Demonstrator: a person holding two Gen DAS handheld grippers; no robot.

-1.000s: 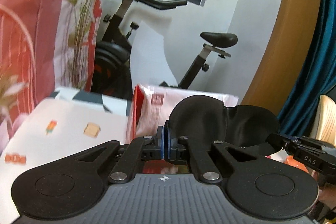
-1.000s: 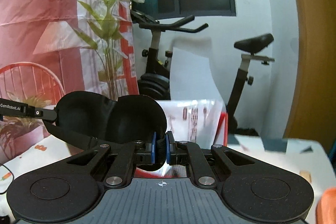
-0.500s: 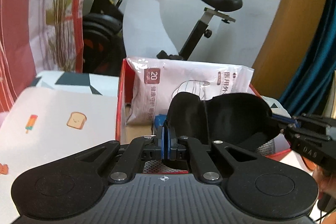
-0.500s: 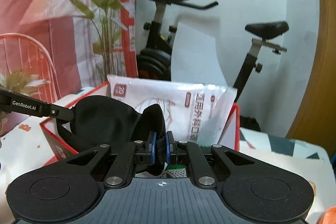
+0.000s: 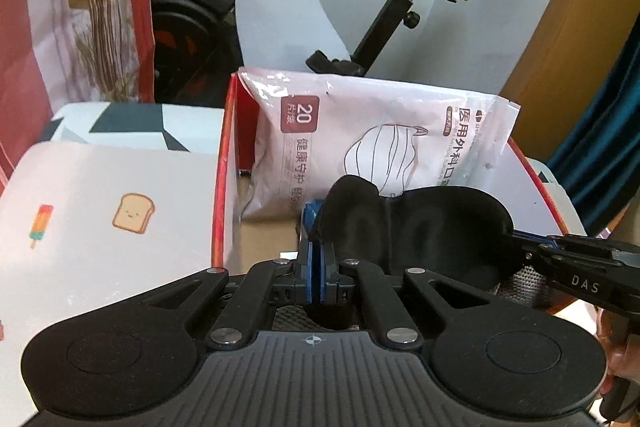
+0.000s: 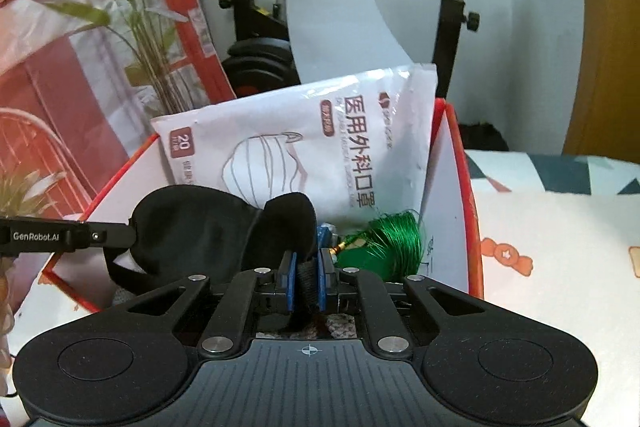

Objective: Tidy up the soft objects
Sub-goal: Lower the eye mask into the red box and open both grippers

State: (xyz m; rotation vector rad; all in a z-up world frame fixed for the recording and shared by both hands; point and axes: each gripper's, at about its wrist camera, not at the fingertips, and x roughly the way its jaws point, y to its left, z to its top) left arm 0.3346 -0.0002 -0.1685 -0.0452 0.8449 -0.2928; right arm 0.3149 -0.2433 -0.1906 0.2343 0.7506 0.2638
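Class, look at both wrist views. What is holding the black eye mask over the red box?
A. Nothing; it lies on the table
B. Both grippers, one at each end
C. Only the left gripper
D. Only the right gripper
B: the left gripper and right gripper each pinch one end of the black eye mask above the red box.

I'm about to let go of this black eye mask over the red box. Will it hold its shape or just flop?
Probably flop: the black eye mask bends in the middle between the left gripper and right gripper. It looks light, padded fabric, so it should settle softly in the red box. Its strap hangs loose and might snag.
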